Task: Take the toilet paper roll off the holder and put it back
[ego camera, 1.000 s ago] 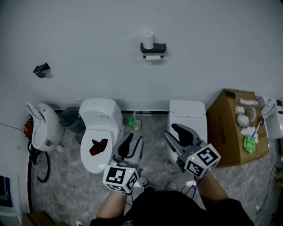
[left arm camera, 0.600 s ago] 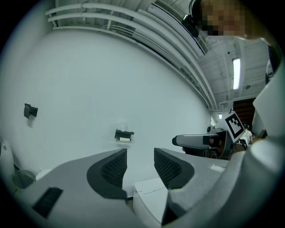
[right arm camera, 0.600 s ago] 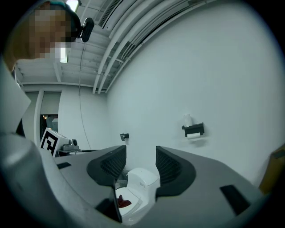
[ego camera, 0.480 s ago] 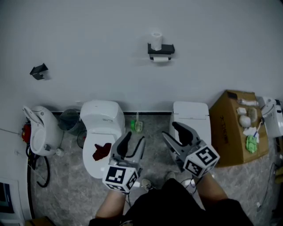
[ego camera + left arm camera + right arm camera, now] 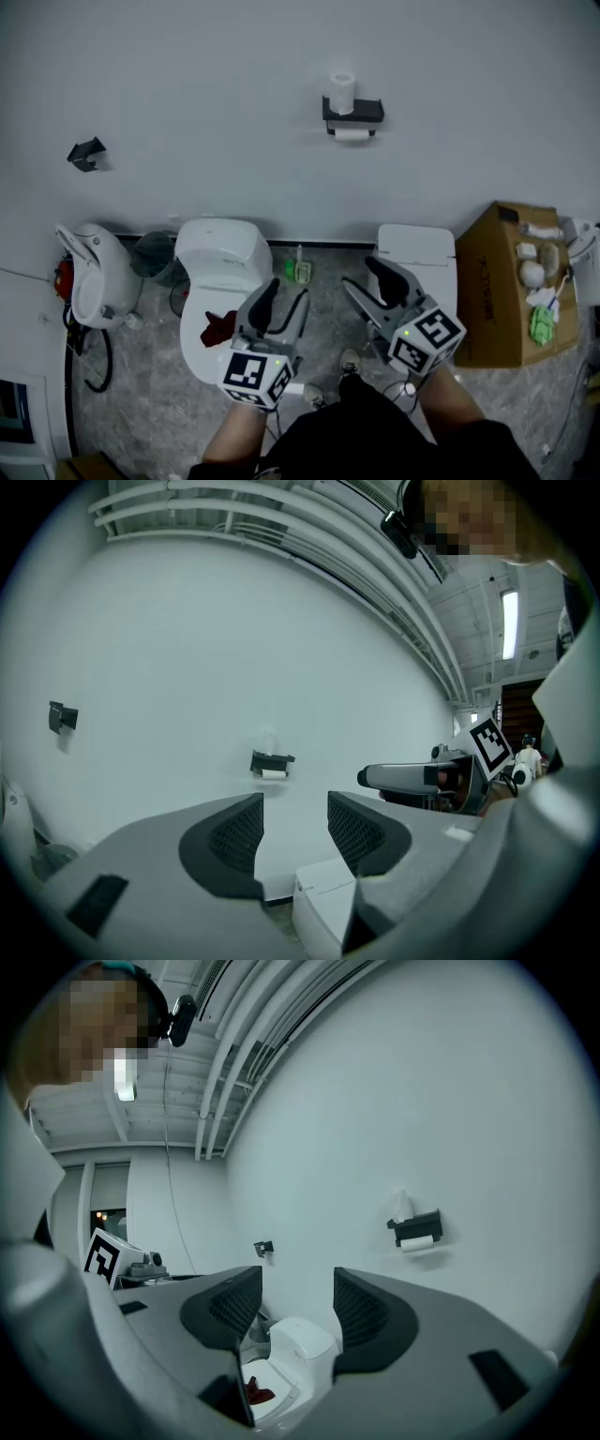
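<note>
The right gripper points at a white wall. Its two dark jaws are apart and opening, with nothing held between them. Through the gap, farther off, stands a white toilet with something red in its bowl. Up on the wall to the right is a black holder. One toilet paper roll stands upright on top of it and a second roll hangs beneath. A small black fitting is fixed to the wall farther left. Pipes run along the ceiling.
</note>
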`<state>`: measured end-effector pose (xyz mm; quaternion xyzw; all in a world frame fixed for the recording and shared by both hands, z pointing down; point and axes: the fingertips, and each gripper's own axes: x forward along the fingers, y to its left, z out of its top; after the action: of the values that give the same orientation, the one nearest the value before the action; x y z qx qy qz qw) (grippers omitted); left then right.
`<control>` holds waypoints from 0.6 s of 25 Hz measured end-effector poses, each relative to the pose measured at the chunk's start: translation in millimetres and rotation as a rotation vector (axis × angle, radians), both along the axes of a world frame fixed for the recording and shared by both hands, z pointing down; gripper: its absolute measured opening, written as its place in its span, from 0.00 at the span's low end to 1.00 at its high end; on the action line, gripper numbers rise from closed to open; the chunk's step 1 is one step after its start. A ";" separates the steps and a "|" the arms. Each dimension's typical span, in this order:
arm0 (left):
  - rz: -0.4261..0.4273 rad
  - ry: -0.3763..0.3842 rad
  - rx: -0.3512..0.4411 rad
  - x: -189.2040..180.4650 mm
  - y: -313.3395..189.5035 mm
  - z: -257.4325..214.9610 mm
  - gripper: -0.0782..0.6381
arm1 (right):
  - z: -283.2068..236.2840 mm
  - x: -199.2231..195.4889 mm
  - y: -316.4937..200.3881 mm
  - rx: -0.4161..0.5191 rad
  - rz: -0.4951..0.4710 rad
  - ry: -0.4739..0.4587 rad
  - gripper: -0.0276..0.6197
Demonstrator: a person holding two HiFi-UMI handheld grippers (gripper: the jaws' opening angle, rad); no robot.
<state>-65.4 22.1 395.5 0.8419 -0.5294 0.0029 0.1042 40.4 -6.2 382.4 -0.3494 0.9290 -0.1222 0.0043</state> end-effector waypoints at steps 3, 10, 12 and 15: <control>-0.011 -0.015 0.005 11.9 -27.9 -7.4 0.39 | -3.3 10.4 -29.7 0.003 -0.017 -0.017 0.40; -0.037 -0.057 0.014 54.4 -77.4 -17.0 0.39 | -4.4 51.5 -85.6 0.013 -0.045 -0.066 0.40; -0.044 -0.056 0.018 64.5 -88.2 -18.0 0.39 | -2.5 61.3 -98.7 0.014 -0.051 -0.074 0.40; -0.049 -0.063 0.012 76.2 -100.3 -14.3 0.39 | 1.4 73.6 -113.0 0.010 -0.056 -0.081 0.40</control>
<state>10.8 -78.2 381.2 0.8289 -0.5529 0.0234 0.0824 114.0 -119.1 383.8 -0.3180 0.9380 -0.1318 0.0404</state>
